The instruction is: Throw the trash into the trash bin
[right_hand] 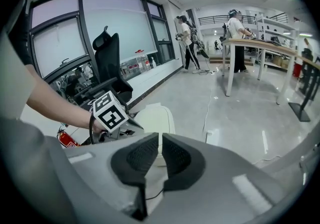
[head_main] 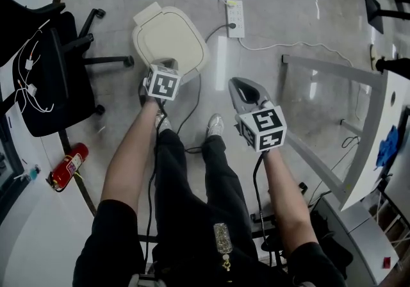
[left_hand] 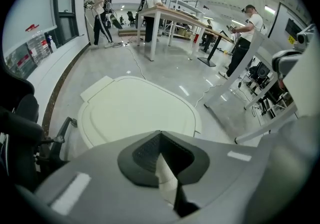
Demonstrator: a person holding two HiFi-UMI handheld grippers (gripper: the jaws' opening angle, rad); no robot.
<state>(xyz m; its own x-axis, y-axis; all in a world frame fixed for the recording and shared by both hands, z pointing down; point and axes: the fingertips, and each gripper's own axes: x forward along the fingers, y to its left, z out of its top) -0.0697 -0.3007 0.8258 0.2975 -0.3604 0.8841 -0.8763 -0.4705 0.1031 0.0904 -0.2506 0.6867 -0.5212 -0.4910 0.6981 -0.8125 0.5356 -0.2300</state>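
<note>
A cream trash bin stands on the floor with its lid down; it also shows as the trash bin in the left gripper view and as the trash bin in the right gripper view. My left gripper hangs over the bin's near edge and points steeply down at the lid. Seen from its own camera, the left gripper has its tips touching and nothing between them. My right gripper is to the right of the bin, above the bare floor. The right gripper is shut and empty. No trash item is visible.
A black office chair stands left of the bin, and a red fire extinguisher lies by the wall. A power strip and its cables run behind the bin. A white desk with a grey frame is at the right. People work at far tables.
</note>
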